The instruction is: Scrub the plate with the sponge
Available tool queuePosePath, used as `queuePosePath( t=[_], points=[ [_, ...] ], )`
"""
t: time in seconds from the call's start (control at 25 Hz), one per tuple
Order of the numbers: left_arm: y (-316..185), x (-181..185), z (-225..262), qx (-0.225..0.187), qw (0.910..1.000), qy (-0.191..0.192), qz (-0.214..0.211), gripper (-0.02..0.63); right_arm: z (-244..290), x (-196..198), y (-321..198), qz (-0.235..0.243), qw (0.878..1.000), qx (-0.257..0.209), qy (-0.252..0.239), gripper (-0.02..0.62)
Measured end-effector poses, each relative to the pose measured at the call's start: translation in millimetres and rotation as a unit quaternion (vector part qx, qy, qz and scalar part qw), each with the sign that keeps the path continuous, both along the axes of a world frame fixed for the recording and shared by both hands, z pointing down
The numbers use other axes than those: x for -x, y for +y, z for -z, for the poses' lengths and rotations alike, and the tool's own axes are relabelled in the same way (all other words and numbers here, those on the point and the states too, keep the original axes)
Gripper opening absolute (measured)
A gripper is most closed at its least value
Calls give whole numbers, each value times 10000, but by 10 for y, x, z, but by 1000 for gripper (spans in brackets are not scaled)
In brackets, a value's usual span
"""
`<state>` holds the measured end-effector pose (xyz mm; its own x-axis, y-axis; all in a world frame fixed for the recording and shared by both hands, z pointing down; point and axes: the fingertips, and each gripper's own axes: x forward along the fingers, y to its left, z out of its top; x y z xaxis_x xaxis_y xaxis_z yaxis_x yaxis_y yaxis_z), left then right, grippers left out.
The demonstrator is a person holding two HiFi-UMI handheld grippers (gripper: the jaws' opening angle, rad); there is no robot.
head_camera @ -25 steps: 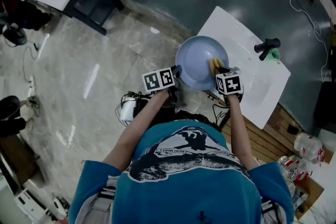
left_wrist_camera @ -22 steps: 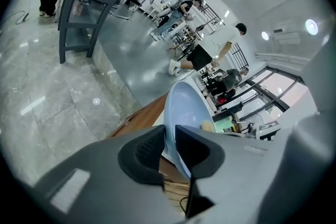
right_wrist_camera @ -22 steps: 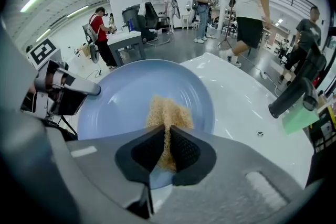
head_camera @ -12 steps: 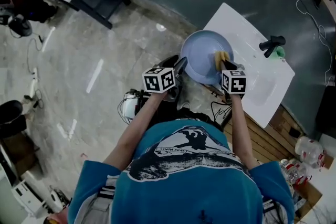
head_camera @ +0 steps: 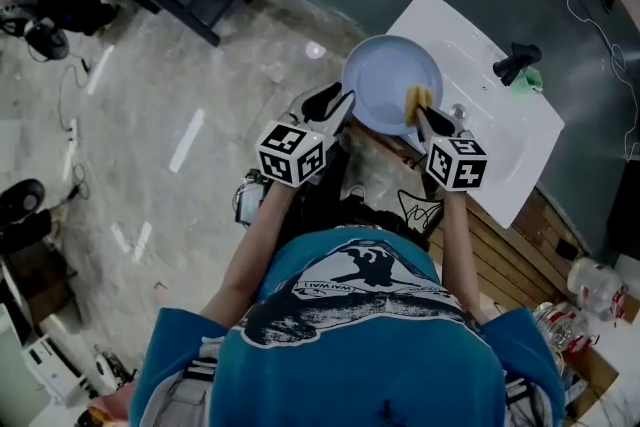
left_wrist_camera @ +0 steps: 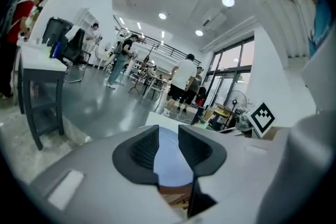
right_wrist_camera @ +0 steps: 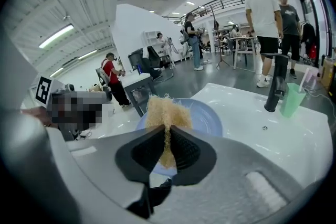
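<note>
The sponge (right_wrist_camera: 164, 110) is clamped in the right tongs (right_wrist_camera: 167, 132) and laid against the plate (head_camera: 385, 75) for scrubbing. The left tongs (left_wrist_camera: 168, 136) are closing around the plate's rim without pinching it yet, presumably to steady it over the tabletop (head_camera: 500, 140).

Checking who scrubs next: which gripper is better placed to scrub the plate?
Right: the right gripper pinches the sponge over the plate; the left gripper, jaws closing, only straddles the plate's rim.

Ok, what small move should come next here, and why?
Probably finish closing the left gripper on the plate's rim. Its jaws are closing with the plate between them, the pads apparently not pressing yet. The right gripper pinches the sponge at the plate's right side, over the sink. A firm hold would likely steady the plate for scrubbing.
</note>
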<state>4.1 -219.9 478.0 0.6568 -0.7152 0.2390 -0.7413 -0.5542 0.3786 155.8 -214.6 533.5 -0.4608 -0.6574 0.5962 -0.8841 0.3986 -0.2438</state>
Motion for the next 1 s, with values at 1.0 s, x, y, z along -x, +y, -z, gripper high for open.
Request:
queuePosePath(
  t=[1.0],
  points=[
    [1663, -281, 82, 136, 9974, -696, -154, 54, 106, 240, 1505, 664, 9937, 18, -900, 31]
  ],
)
